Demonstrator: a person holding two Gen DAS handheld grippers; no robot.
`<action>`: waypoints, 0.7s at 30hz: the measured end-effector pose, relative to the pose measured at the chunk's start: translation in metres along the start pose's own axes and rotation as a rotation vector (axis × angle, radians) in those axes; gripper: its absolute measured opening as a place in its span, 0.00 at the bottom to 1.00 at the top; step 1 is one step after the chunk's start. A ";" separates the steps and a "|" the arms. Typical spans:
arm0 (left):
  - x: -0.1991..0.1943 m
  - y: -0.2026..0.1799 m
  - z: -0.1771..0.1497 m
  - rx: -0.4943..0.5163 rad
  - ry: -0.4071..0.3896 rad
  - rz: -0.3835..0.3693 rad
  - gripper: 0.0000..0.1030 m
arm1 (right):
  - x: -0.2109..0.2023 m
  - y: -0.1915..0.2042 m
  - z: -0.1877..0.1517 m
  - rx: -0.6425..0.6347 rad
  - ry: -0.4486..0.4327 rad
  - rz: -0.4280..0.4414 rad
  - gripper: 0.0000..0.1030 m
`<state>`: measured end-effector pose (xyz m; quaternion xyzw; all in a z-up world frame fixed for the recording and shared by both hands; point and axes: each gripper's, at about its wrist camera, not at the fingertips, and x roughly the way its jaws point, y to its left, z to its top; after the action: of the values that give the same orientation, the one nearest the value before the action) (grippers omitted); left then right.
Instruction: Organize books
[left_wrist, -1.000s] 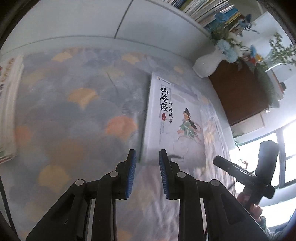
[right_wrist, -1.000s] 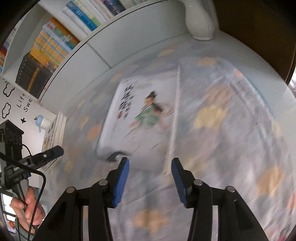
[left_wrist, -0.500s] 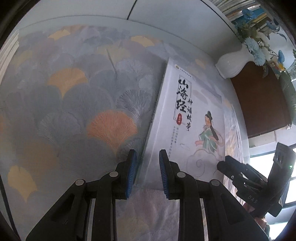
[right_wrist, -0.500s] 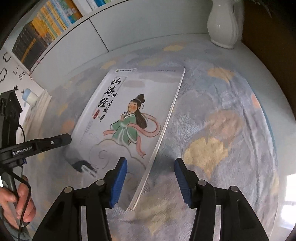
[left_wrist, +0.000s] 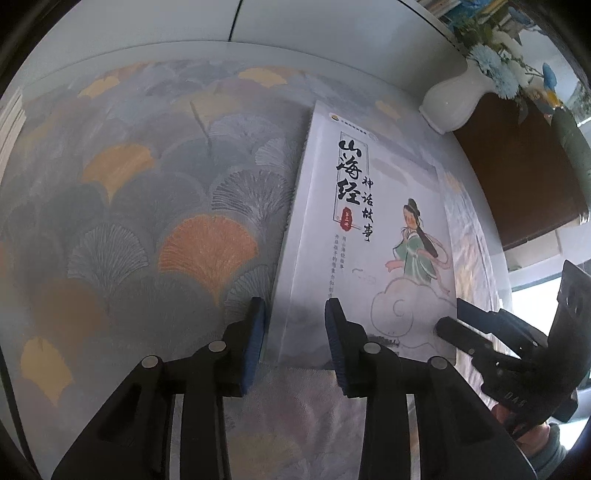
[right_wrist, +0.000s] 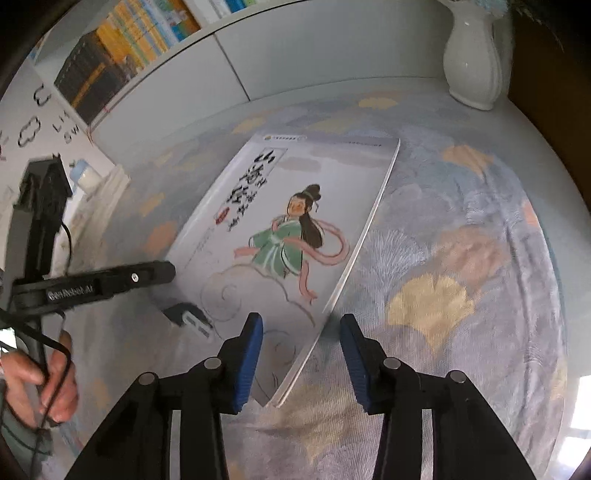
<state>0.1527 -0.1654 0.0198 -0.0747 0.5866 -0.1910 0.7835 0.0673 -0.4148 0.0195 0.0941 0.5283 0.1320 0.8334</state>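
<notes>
Stack (left_wrist: 11, 122) of thin books at 9 o'clock in the left view, at the cloth's edge; we take it for the pile to be built, though that is a guess. Cloth (left_wrist: 147, 229) with fan pattern covers the table. Book (left_wrist: 369, 229) lies flat, cover up, right of centre, not lifted.

Left gripper (left_wrist: 295, 332): our jaws have just been opening and now straddle the book's near left corner, spine edge between the pads, no pressing that we can see. Released.

Right gripper (right_wrist: 301, 350): jaws have just been closing, standing either side of the near right corner's page edge, gaps on both sides. Released too.

Vase (right_wrist: 472, 59) at 1 o'clock in the right view, well apart from the book. Shelf books (right_wrist: 122, 48) at 11 o'clock.

Progress, as we judge it: early. Both claws placed, nothing gripped; clamping, lifting and placing the book remain.
</notes>
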 end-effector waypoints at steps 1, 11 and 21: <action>0.000 0.000 0.000 0.005 0.001 -0.003 0.30 | 0.001 0.002 -0.002 -0.015 0.001 -0.010 0.41; -0.029 0.008 -0.003 -0.023 -0.018 -0.324 0.30 | 0.003 -0.008 -0.001 0.017 -0.012 0.006 0.42; -0.009 0.014 0.001 -0.094 -0.014 -0.360 0.24 | 0.001 -0.015 -0.001 0.050 -0.020 0.060 0.42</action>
<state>0.1545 -0.1494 0.0235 -0.2166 0.5664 -0.2999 0.7364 0.0690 -0.4291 0.0137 0.1318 0.5198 0.1428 0.8319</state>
